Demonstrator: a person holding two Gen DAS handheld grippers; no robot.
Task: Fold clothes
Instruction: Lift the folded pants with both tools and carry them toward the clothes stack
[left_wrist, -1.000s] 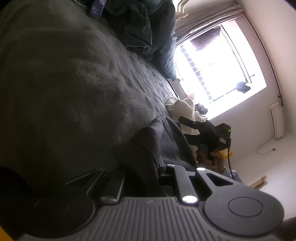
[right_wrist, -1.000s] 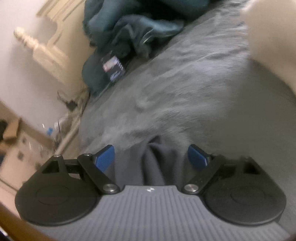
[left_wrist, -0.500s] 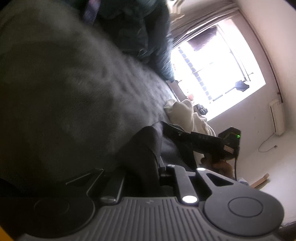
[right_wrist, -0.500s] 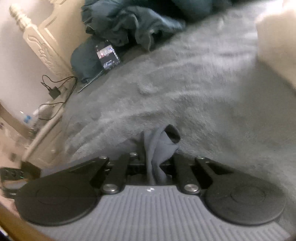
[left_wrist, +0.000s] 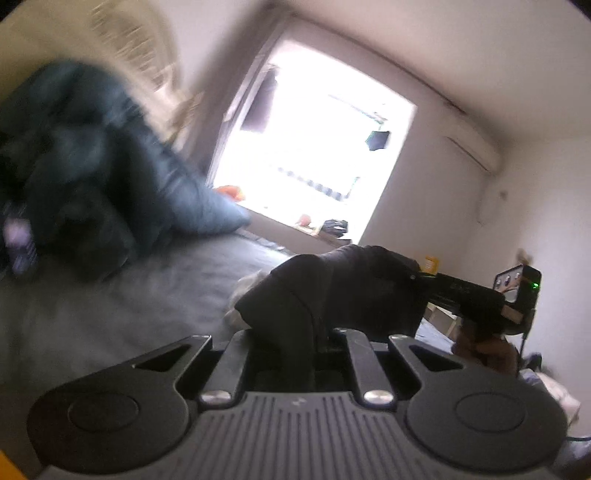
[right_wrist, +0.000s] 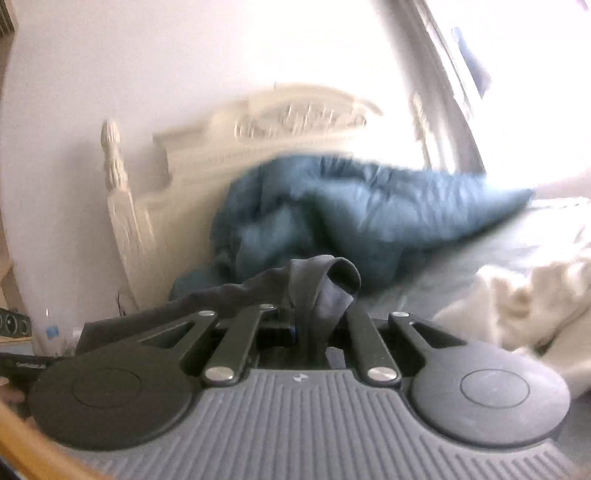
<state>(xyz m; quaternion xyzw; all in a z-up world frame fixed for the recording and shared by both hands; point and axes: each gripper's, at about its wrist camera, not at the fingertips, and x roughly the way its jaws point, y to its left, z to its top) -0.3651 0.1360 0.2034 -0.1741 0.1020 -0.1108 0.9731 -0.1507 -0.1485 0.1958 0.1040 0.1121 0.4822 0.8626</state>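
A dark grey garment (left_wrist: 343, 291) hangs stretched above the bed between both grippers. My left gripper (left_wrist: 301, 338) is shut on one bunched edge of it. In the left wrist view the cloth runs right to the other gripper (left_wrist: 469, 291), held by a hand. My right gripper (right_wrist: 314, 328) is shut on another bunched edge of the dark garment (right_wrist: 317, 291), whose cloth trails off to the left. The fingertips of both grippers are hidden in the fabric.
A grey blanket covers the bed (left_wrist: 110, 295). A blue duvet (right_wrist: 351, 210) is heaped against the cream carved headboard (right_wrist: 258, 140). White clothing (right_wrist: 524, 302) lies on the bed at the right. A bright window (left_wrist: 314, 147) fills the far wall.
Both grippers have lifted and tilted up from the bed, raising the dark garment clear of the blanket. The right gripper closed on the cloth during the last second.
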